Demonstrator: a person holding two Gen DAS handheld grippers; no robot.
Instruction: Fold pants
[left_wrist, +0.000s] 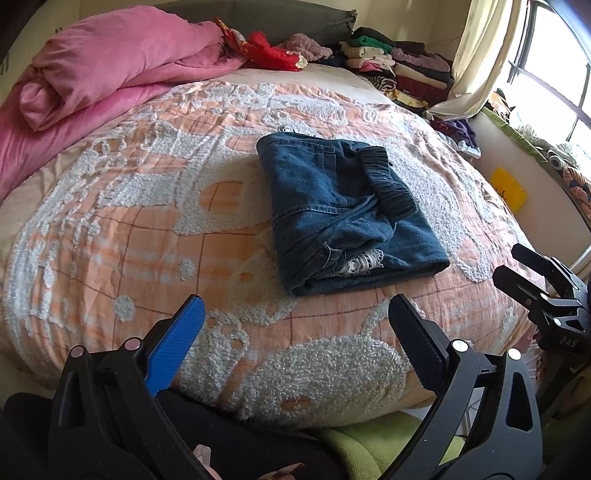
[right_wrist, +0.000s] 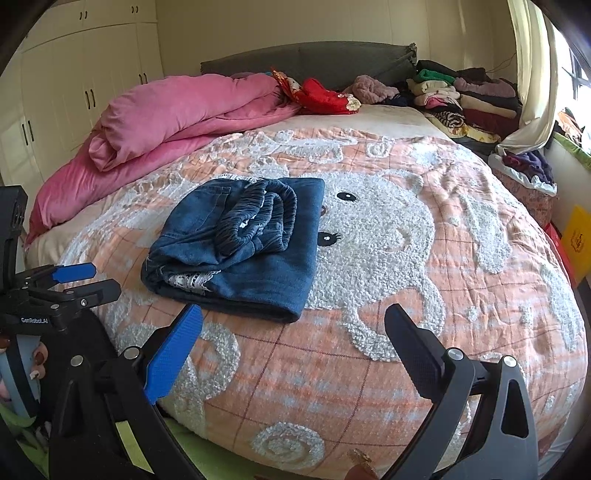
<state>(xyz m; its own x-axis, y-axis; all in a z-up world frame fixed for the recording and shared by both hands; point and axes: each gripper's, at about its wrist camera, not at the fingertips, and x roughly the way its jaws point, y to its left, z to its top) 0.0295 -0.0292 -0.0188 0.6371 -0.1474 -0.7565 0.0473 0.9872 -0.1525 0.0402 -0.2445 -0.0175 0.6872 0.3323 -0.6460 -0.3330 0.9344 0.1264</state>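
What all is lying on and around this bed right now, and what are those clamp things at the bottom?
Jeans: one pair, dark blue, folded, middle of bedspread.
Bedspread: one, peach with white fluffy animal, covering bed.
Blanket: one, pink, bunched at far left.
Red cloth: one, by headboard.
Clothes pile: many colours, stacked far right.
Wardrobe: cream, left wall.
Left gripper: blue and black fingers, open, empty.
Right gripper: same, open, empty.

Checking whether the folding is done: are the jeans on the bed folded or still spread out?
Folded. The jeans lie as a compact layered bundle on the bedspread, elastic waistband tucked on top, legs not extended. Neither hand-held gripper touches them.
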